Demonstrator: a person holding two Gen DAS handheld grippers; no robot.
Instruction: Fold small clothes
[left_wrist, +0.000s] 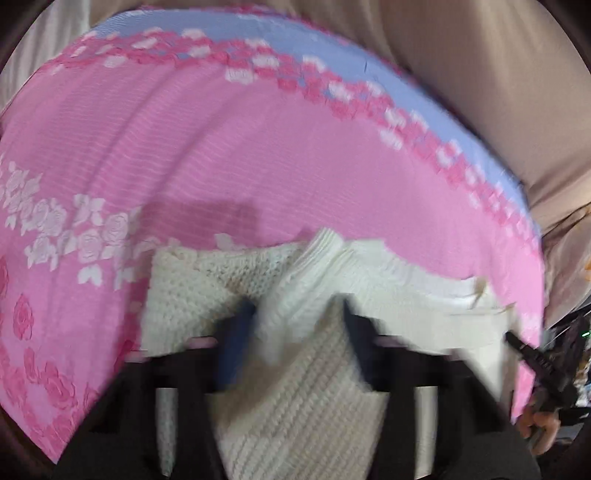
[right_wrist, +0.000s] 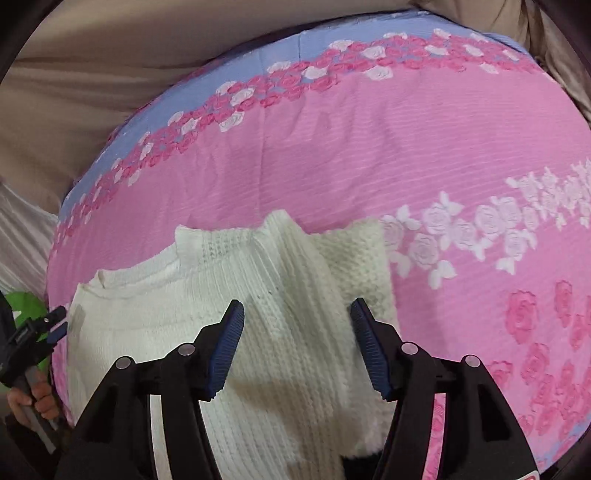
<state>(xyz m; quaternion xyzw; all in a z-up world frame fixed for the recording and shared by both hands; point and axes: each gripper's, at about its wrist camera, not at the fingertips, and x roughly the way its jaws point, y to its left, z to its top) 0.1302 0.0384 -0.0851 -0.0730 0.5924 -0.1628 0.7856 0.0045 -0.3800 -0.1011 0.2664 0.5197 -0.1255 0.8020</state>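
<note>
— Where's the white knit sweater (right_wrist: 280, 302) lying?
— Beneath both tools, on the pink rose bedspread (right_wrist: 369, 158).
— Right tool (right_wrist: 297, 314)?
— Hanging spread, pinching nothing.
— Left tool (left_wrist: 295, 314)?
— Blurred; I can't tell.

White knit sweater (right_wrist: 280, 332) ribbed, rough; pink bedsheet (right_wrist: 369, 166) matt woven cloth

White knit sweater (right_wrist: 273, 332), chunky ribbed and waffle textures, laid flat on pink rose-patterned bedspread (right_wrist: 351, 155), near its front edge. Partly folded: one ribbed panel or sleeve (left_wrist: 295, 291) drawn diagonally across the body, its end reaching the far edge; a coarser-knit section (right_wrist: 354, 254) exposed beside it. A few faint dark specks visible on the knit; lower portion hidden from both views.
</note>
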